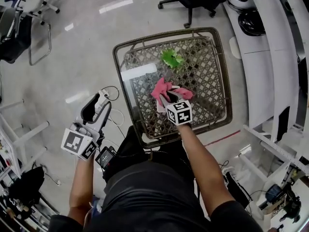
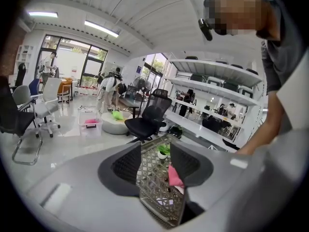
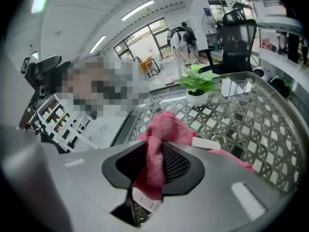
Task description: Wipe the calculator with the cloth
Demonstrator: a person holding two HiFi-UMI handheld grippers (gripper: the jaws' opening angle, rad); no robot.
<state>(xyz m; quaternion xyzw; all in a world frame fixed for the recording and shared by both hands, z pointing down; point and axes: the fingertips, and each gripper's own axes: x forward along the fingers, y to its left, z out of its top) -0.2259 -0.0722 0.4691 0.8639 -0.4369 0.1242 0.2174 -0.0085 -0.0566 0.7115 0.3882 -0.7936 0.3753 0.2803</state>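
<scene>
The right gripper (image 3: 155, 161) is hovering over the wicker table (image 1: 219, 81) near its front edge, pinching only a thin fold of the pink cloth (image 3: 164, 127). A firm stroke is likely risking the fold pulling free, or the unbraced calculator (image 3: 144, 196) sliding across the top. Its jaws are clamping tight on that fold, and what seem to be the calculator's pale keys are showing just beneath them. The left gripper (image 2: 155, 166) is hanging beyond the table's left edge, jaws apart, gripping nothing.
</scene>
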